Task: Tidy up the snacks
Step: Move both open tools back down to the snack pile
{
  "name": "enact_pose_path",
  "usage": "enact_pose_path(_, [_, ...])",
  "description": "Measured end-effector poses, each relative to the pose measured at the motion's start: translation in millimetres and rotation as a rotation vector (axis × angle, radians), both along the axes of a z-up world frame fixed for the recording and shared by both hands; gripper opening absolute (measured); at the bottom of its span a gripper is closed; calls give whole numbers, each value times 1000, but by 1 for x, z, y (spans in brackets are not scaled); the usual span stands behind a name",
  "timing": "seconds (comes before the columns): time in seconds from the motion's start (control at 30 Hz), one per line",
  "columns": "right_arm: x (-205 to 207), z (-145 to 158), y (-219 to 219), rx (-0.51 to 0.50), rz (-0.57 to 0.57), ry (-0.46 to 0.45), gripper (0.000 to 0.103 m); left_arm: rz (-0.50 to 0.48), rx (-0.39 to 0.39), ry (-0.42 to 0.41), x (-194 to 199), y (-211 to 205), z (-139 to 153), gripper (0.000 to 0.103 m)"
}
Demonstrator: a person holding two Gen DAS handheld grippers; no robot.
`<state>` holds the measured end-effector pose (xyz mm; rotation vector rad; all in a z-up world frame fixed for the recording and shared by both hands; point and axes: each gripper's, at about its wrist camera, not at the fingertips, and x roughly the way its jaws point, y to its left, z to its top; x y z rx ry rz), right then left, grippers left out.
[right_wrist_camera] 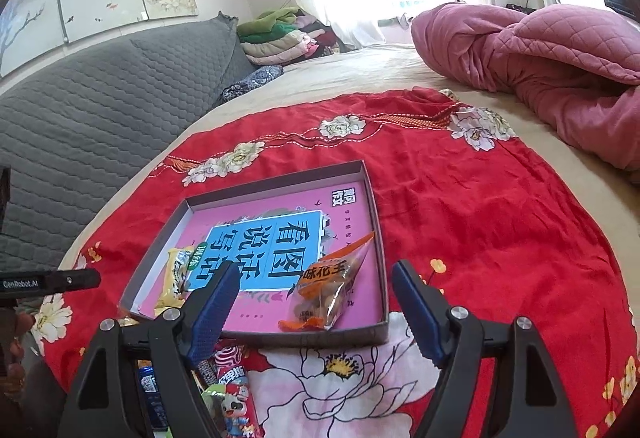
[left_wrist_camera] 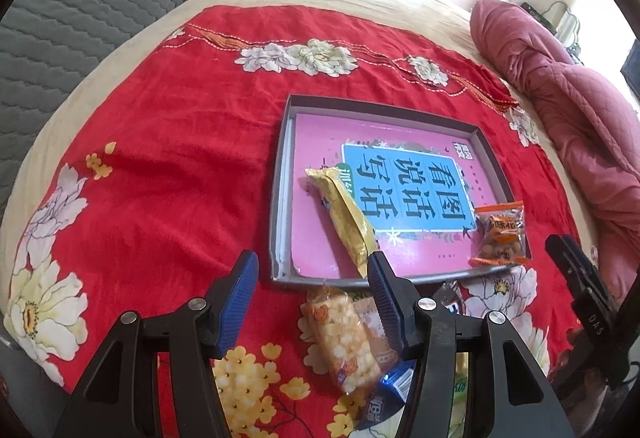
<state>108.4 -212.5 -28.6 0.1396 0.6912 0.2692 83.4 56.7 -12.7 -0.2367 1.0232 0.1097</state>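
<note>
Left tongs (left_wrist_camera: 312,278): spread, nothing pinched. Right tongs (right_wrist_camera: 316,294): spread wide, nothing pinched.

Tray (left_wrist_camera: 280,174) on the red floral cloth (left_wrist_camera: 160,158) over the bed; far of both tongs. Inside: one pink book (left_wrist_camera: 320,134) as liner, one yellow snack pack (left_wrist_camera: 344,214) on the left side, one orange peanut pack (left_wrist_camera: 502,234) at the near right corner. Two snacks in, by count.

Loose pile just near of the tray's near wall. Nearest piece: one rice-cracker pack (left_wrist_camera: 344,342), directly below the left tongs, between the fingers and slightly toward the right one. Long axis running near to far, tilted a little left at the far end. Left hand clearly the closer one.

Other loose packs: one blue (left_wrist_camera: 394,384), one red (right_wrist_camera: 236,386), one green (right_wrist_camera: 212,396), partly hidden; full count not determinable.

Probable next step: descent of the left tongs across the cracker pack's short width.
</note>
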Motion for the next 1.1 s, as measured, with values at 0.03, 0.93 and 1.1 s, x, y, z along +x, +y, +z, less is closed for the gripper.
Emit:
enact_pose_path(0.03, [-1, 1, 0, 0, -3, 1, 79, -1, -2, -2, -1, 0, 0, 59])
enact_pose_path(0.93, [-40, 10, 23, -34, 75, 30, 80, -42, 15, 34, -30, -5, -5, 61])
enact_pose_path(1.1, [-49, 9, 30, -46, 110, 44, 80, -57, 15, 43, -34, -10, -8, 61])
